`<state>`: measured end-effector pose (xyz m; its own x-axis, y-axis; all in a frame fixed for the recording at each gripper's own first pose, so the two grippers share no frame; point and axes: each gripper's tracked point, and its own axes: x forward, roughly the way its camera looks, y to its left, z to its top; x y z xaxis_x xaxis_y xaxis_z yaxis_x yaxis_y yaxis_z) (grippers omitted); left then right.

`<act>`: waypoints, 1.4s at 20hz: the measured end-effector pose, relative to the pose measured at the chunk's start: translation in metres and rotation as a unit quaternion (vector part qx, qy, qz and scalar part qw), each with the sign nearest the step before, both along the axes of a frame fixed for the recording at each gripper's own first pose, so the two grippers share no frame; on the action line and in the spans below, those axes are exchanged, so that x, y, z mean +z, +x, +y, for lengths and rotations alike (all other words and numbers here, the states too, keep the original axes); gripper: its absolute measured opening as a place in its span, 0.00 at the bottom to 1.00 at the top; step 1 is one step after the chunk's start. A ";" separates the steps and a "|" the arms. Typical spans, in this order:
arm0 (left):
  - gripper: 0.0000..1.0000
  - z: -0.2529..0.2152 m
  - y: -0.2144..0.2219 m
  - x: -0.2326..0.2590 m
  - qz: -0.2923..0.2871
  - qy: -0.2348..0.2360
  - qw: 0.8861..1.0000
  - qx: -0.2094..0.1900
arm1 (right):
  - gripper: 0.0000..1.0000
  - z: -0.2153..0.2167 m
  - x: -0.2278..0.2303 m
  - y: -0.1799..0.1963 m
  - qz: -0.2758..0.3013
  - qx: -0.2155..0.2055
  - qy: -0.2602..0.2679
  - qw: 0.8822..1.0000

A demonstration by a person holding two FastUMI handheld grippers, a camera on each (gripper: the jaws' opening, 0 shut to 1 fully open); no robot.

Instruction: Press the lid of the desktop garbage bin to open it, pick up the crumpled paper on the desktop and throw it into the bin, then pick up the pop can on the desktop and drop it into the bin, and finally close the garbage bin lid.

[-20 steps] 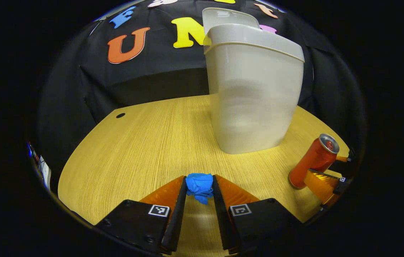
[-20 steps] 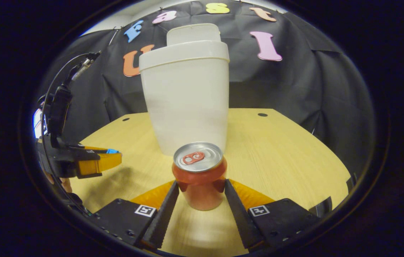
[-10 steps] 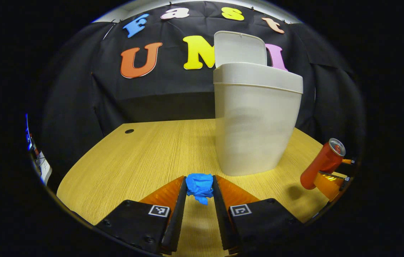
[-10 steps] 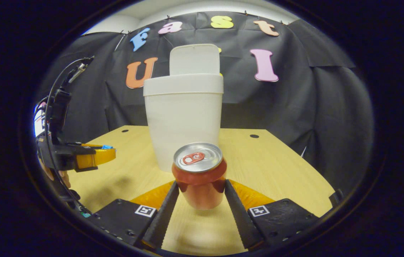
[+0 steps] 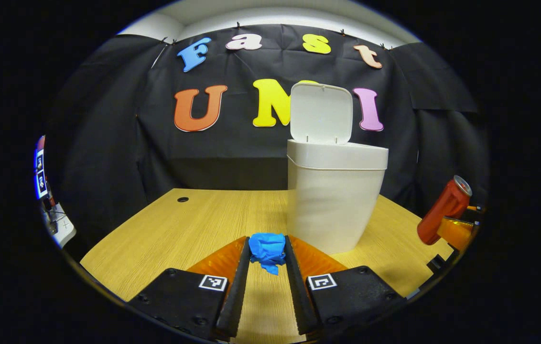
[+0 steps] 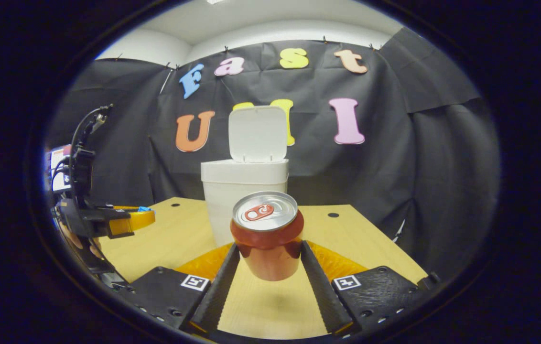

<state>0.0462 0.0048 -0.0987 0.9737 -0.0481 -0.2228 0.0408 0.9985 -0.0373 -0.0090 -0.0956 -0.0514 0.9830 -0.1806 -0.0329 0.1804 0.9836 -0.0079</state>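
White bin [image 5: 335,198] stands lid [image 5: 320,113] up at the far tabletop [image 5: 194,224], while the left tool [image 5: 266,253] pinches blue crumpled paper [image 5: 266,247] and the right tool [image 6: 267,255] clamps the red can [image 6: 266,234], both raised nearer.

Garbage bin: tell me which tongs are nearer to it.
Left, slightly. The left tongs, holding the crumpled paper, sit just short of the garbage bin. The right tongs, holding the pop can, face it from farther back.

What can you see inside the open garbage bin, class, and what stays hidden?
The garbage bin stands with its lid raised, but both views look from below its rim, so its inside is hidden by its wall. The crumpled paper and pop can are outside, held in the grippers.
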 end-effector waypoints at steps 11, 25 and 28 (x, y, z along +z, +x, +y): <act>0.47 0.013 -0.023 0.058 -0.093 -0.039 0.995 0.026 | 0.79 -0.028 0.046 -0.042 -0.068 -0.032 -0.034 0.997; 0.46 -0.010 0.067 0.115 -0.059 -0.078 0.995 0.010 | 0.79 -0.024 0.062 -0.075 -0.076 -0.005 -0.089 0.993; 0.47 -0.025 0.096 0.136 -0.060 -0.090 0.994 0.000 | 0.79 -0.021 0.063 -0.079 -0.077 0.007 -0.091 0.993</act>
<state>0.1422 -0.0207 0.0377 0.9927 -0.0771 -0.0928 0.0561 0.9759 -0.2109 -0.0880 -0.1171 0.0117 0.9763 -0.1557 0.1506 0.1793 0.9709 -0.1585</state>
